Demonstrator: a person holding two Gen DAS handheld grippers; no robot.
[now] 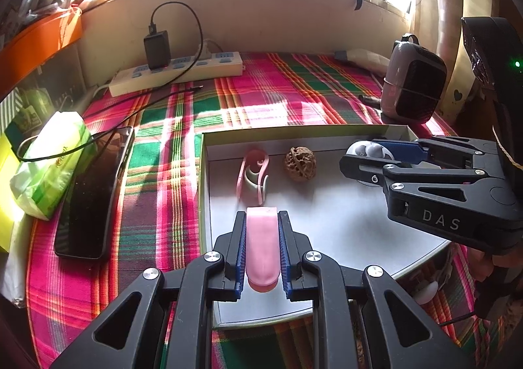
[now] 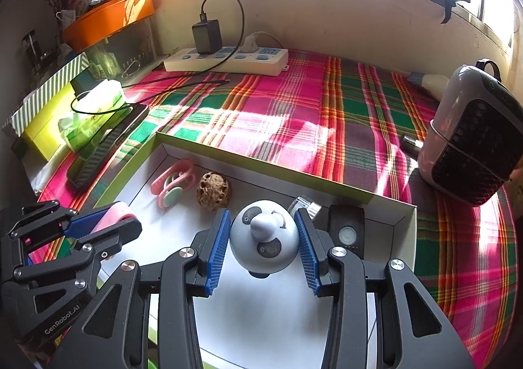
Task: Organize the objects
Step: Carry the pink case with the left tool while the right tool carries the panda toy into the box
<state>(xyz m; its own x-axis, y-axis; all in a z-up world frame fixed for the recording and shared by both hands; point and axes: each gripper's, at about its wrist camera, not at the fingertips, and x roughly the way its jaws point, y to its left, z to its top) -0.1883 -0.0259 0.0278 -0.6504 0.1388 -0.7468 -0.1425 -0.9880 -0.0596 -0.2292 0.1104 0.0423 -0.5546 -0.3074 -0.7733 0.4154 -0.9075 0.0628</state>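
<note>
Left claw (image 1: 261, 251) is clenched on a pink oblong piece (image 1: 261, 254), both blue pads (image 1: 241, 257) pressing its long sides; it hangs over the near left part of the shallow white box (image 1: 327, 231), above the floor of the box. Right claw (image 2: 261, 244) grasps a round white panda-face figure (image 2: 264, 238), one blue pad on each side of it, over the right half of the same box (image 2: 389, 218). In the left wrist view the right claw (image 1: 362, 156) enters from the right, with the figure (image 1: 367, 150) at its tips near the box's far right corner. Lying in the box already: a pink clip with a pale green pad (image 2: 173, 184) near the far left corner, and a brown wrinkled walnut (image 2: 214, 191) just beside it to the right, apart from it. Behind the right claw, against the far wall of the box, sit a small clear bottle with a metal cap (image 2: 305, 205) and a black rectangular device with a round button (image 2: 347, 233). The box rests on a desk covered with a pink and green plaid cloth (image 2: 294, 114). Outside the box, to the left: a black phone (image 1: 94, 192) touching a green tissue pack (image 1: 49, 163). A white power strip (image 1: 176, 71) with a black charger (image 1: 157, 50) lies along the back wall; a grey and black fan heater (image 1: 413, 84) stands at far right.
</note>
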